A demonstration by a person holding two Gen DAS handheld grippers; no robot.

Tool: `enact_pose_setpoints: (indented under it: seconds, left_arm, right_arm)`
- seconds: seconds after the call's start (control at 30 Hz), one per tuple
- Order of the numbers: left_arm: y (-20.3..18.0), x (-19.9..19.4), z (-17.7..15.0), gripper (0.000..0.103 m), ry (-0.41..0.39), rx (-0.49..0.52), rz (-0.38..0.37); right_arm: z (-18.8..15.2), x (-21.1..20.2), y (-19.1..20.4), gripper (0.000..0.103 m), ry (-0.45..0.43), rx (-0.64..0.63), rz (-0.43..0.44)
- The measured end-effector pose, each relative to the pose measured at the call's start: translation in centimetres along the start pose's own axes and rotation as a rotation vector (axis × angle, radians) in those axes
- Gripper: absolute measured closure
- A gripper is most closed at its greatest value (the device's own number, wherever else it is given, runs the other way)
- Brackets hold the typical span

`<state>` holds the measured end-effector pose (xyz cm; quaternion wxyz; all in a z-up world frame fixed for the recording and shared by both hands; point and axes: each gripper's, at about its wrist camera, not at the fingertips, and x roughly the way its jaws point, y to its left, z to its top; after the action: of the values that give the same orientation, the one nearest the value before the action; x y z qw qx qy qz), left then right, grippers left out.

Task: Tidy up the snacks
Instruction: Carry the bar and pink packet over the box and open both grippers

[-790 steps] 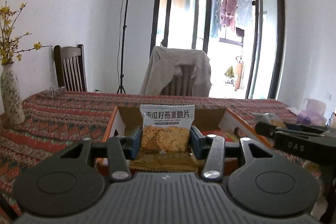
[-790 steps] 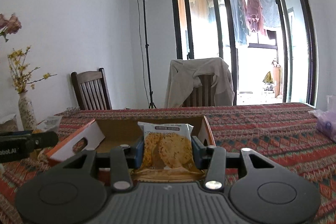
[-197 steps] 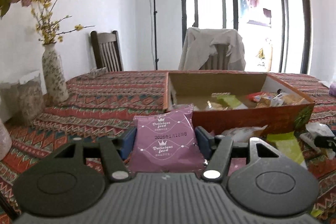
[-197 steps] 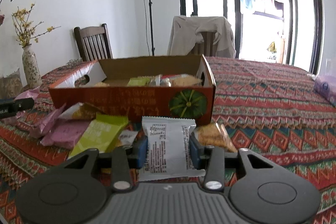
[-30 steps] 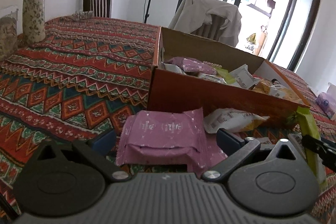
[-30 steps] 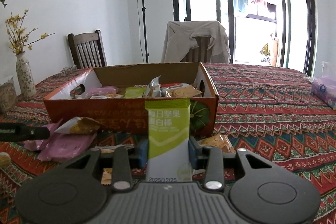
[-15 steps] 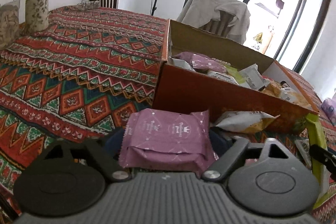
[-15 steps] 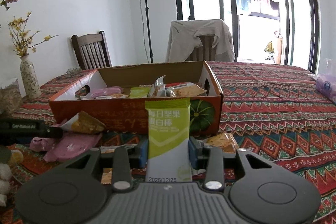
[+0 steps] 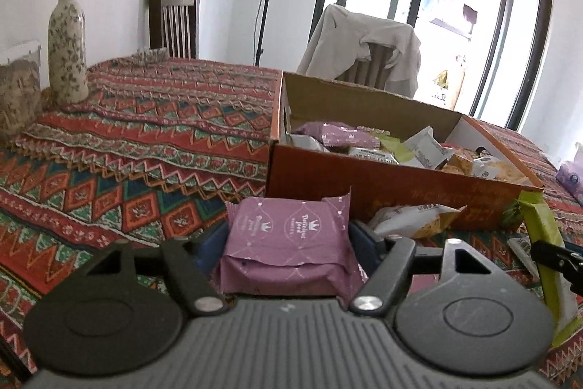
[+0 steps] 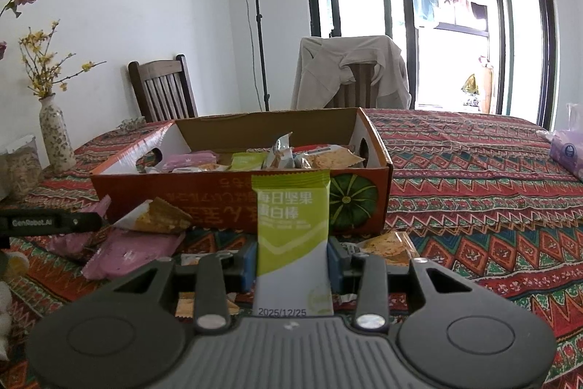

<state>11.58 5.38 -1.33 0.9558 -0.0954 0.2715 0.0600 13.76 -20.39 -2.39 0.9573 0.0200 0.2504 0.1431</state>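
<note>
purple snack packet [image 9: 291,236] sits lower centre between the left gripper [image 9: 288,243] jaws, which have just been closing onto it. right gripper [image 10: 291,261] clamps an upright green bar [image 10: 291,225], orange box [image 10: 240,203] behind.

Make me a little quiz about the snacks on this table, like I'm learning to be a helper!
1. What colour is the packet between the left gripper pads?
2. True or false: the orange box holds no snacks.
3. The right gripper holds which? A) green bar B) vase C) purple packet

Key: 1. Purple; the jaws have just been closing on it. 2. False, several packets lie inside. 3. A.
</note>
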Motion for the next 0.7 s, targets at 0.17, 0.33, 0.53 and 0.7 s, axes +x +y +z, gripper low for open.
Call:
enact_pose_setpoints:
  seconds: [0.17,0.33,0.53,0.7]
  left_arm:
    - [-0.2,-1.0,0.1,0.03,-0.034,0.019,0.012]
    - [-0.5,-2.2,0.7,0.03,-0.085,0.044,0.012]
    - [-1.5,-2.9,1.6,0.03,-0.137,0.083,0.001]
    - [-2.5,-2.8,2.9,0.03,-0.176,0.1,-0.015]
  right_arm:
    - [0.1,-0.3,0.2,0.065,-0.008,-0.003,0.001]
    - [0.5,-0.7,0.4,0.065,-0.024,-0.01,0.006]
    - [1.6,-0.7,0.6,0.065,-0.057,-0.017,0.007]
    - [3.5,-0.5,0.8,0.065,-0.111,-0.026,0.004]
